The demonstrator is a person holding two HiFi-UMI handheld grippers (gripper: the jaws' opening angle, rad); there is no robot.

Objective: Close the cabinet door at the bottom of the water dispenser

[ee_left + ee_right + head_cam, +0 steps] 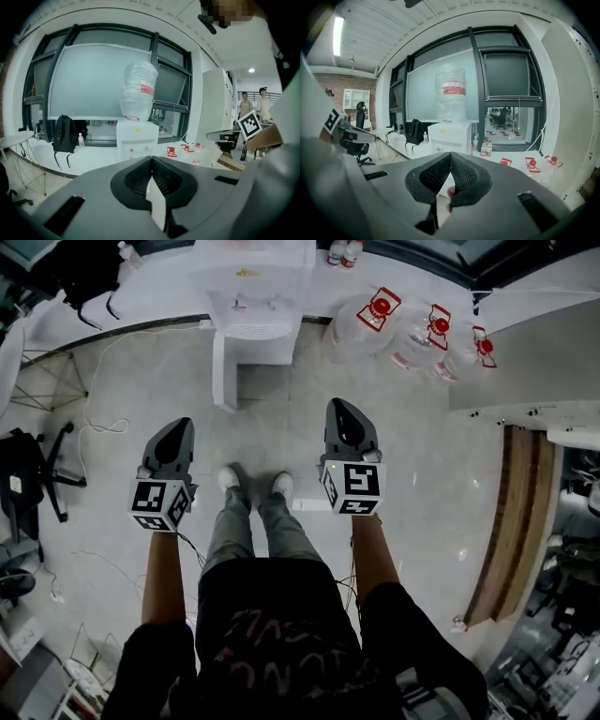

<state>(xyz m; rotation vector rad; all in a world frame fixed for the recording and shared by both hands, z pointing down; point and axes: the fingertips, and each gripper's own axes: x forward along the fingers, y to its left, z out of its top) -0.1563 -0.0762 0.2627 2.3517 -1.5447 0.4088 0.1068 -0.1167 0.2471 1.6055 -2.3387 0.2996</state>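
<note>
The white water dispenser (255, 310) stands against the window ledge ahead of me, with a clear bottle (138, 91) upside down on top. Its bottom cabinet door (223, 371) hangs open, swung out from the left side toward me, and the cabinet opening (264, 381) shows beside it. My left gripper (177, 427) is held over the floor, short of the door and slightly left of it, jaws shut and empty. My right gripper (340, 409) hovers to the right of the dispenser, also shut with nothing in it. The dispenser (450, 136) also appears beyond the right gripper's jaws.
Several spare water jugs (380, 320) with red caps lie on the floor right of the dispenser. An office chair (28, 474) and a cable are at the left. A wooden board (511, 521) lies at the right. A backpack (63, 133) leans on the ledge. Two people (253, 105) stand far right.
</note>
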